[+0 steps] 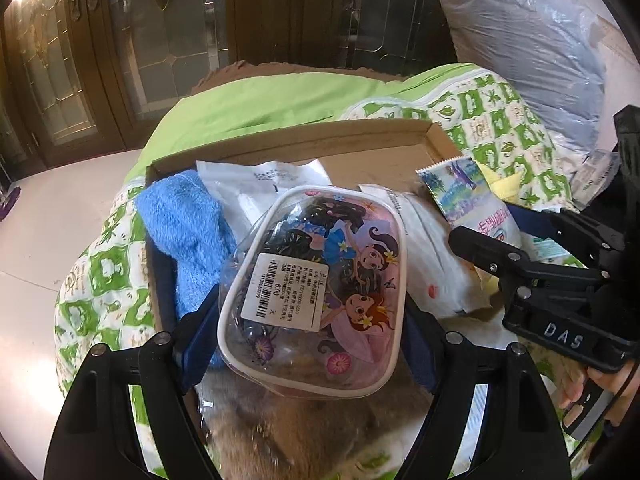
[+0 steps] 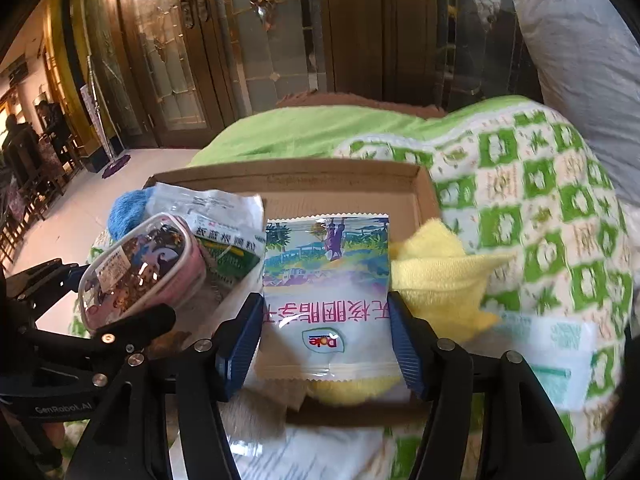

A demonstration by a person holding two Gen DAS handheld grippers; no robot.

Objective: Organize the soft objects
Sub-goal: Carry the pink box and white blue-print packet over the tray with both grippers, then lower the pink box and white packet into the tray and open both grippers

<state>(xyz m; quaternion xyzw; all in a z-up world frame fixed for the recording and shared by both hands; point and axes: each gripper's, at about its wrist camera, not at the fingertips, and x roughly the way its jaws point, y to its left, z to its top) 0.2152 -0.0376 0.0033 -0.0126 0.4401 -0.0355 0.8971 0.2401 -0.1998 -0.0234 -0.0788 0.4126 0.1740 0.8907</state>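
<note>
We see the clear plastic cartoon-printed pouch [image 1: 316,284] clamped in our left tongs [image 1: 308,336] above the shallow cardboard tray [image 2: 424,196]. Our right tongs [image 2: 324,344] seem to grip the white Dole snack packet [image 2: 326,292], beside a yellow cloth [image 2: 436,280], on the green-checked bed quilt [image 2: 540,208].

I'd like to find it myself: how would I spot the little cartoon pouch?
Find the shallow cardboard box on the green bedding. At its left end, beside the blue towel, sits the pouch: clear plastic, white-edged, with cartoon girls and a barcode sticker.
</note>
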